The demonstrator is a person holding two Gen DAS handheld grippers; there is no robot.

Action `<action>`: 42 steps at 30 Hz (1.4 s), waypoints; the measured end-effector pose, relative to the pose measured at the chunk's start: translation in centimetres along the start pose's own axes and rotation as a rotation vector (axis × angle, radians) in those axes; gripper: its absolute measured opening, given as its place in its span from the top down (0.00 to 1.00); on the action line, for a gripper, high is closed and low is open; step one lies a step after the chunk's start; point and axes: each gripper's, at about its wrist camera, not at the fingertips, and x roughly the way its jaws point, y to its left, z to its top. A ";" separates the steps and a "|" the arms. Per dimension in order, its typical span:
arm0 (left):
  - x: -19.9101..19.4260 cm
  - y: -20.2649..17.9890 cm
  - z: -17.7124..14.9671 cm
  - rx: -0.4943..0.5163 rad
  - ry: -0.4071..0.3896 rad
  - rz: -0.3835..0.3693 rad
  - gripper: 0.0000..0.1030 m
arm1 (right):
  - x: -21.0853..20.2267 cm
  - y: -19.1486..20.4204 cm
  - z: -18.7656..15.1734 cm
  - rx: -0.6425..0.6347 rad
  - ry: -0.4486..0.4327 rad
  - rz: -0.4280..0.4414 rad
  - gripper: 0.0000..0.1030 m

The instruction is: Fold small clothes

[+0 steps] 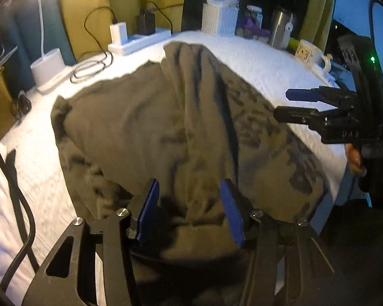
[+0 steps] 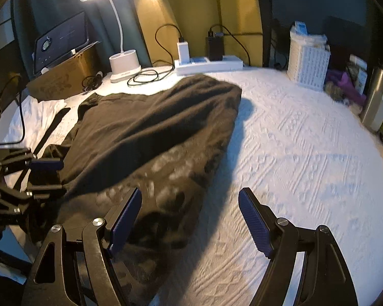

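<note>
A dark olive garment (image 1: 166,127) with a faded print lies folded lengthwise on the white textured table cover (image 2: 306,153). In the right wrist view the garment (image 2: 153,132) looks almost black. My left gripper (image 1: 191,207) hangs over the garment's near end with its blue pads apart; cloth shows in the gap, but neither pad presses on it. The right wrist view shows the left gripper (image 2: 46,176) at the garment's left edge. My right gripper (image 2: 191,216) stands wide open beside the garment's right edge, holding nothing. From the left wrist view, the right gripper (image 1: 283,104) comes in from the right.
A lit desk lamp (image 2: 122,61), a power strip with chargers (image 2: 206,62) and coiled cables (image 2: 143,76) line the back. A white basket (image 2: 307,63), a steel flask (image 2: 378,102) and a mug (image 1: 310,53) stand at the back right. A cardboard box (image 2: 61,76) sits back left.
</note>
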 end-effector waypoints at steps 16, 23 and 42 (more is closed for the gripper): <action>-5.6 0.4 -3.7 -0.145 -0.121 0.043 0.98 | 0.8 1.9 -3.4 -0.010 0.046 0.000 0.23; -6.5 1.0 -5.6 -0.214 -0.101 0.038 0.97 | 0.9 3.1 -4.3 -0.042 0.057 -0.001 0.23; -8.0 1.8 -5.4 -0.316 -0.041 0.100 0.96 | 0.0 1.6 -3.4 -0.038 0.040 0.043 0.23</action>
